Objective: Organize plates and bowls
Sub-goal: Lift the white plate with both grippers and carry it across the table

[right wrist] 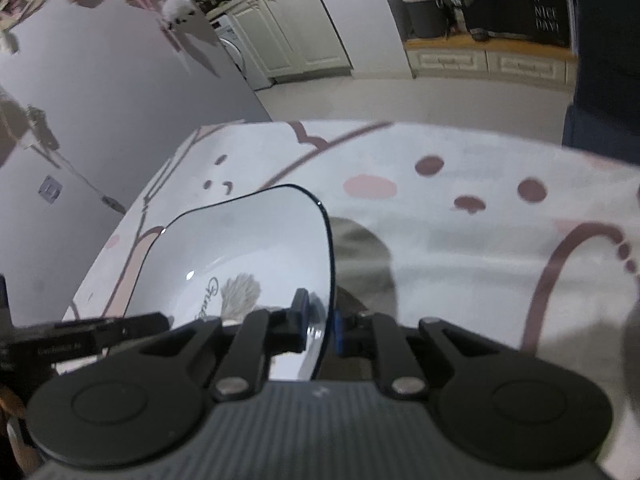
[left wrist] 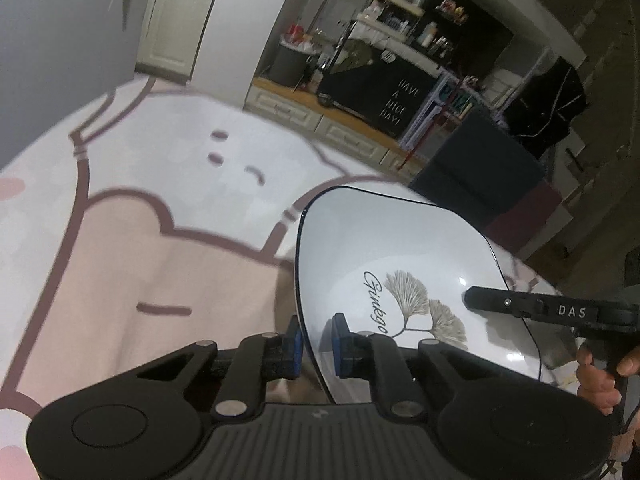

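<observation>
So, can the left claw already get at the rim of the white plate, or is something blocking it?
Probably yes: the left claw is already shut on the near rim of the white plate, nothing between.

Both tongs were matte black plastic. Each had a ribbed grey-black body flanked by two round housings with a raised disc on top. Angled link arms ran forward from silver pivot pins to the fingers. The left tongs (left wrist: 316,346) carried blue pads (left wrist: 340,346) on black blocks. The right tongs (right wrist: 320,326) showed a blue pad edge (right wrist: 338,332). The right tongs' side (left wrist: 568,312) bore white letters "DAS" and a small screw.
</observation>
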`<control>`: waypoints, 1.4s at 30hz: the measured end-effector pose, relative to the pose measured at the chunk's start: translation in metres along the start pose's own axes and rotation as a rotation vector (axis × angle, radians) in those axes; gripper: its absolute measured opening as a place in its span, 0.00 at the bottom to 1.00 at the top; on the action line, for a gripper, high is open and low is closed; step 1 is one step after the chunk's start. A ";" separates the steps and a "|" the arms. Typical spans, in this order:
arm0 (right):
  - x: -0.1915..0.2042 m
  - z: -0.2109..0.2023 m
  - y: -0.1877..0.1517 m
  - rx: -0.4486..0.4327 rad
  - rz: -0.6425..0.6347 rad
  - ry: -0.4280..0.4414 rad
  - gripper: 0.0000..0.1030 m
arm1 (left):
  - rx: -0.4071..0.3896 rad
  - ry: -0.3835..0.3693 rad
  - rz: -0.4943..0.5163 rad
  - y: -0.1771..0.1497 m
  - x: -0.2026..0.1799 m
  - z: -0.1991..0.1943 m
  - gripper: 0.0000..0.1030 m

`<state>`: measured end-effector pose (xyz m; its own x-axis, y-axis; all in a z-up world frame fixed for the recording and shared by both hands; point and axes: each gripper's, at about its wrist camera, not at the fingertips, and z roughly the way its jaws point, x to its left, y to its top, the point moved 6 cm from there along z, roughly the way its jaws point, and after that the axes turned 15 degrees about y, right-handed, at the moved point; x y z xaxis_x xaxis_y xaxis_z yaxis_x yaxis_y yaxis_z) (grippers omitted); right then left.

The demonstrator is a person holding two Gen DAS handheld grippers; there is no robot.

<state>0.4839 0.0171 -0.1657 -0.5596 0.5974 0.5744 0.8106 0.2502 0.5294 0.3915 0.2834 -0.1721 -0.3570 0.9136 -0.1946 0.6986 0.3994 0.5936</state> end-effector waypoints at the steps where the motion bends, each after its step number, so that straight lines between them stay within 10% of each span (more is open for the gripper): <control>1: 0.003 -0.005 0.001 -0.007 -0.006 0.000 0.14 | -0.012 -0.004 0.008 0.003 -0.004 -0.008 0.15; 21: 0.096 -0.226 -0.034 -0.236 -0.041 -0.045 0.14 | -0.154 -0.123 0.168 -0.035 -0.129 -0.235 0.15; 30: 0.067 -0.294 -0.130 -0.244 0.040 -0.173 0.14 | 0.030 -0.234 0.236 -0.132 -0.180 -0.208 0.15; 42: -0.026 -0.280 -0.247 -0.100 0.329 -0.255 0.16 | 0.327 -0.237 0.342 -0.234 -0.219 -0.134 0.15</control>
<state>0.2497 -0.2736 -0.1366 -0.2033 0.8055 0.5567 0.9109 -0.0530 0.4093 0.2232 -0.0199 -0.1635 0.0494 0.9728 -0.2262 0.9212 0.0432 0.3867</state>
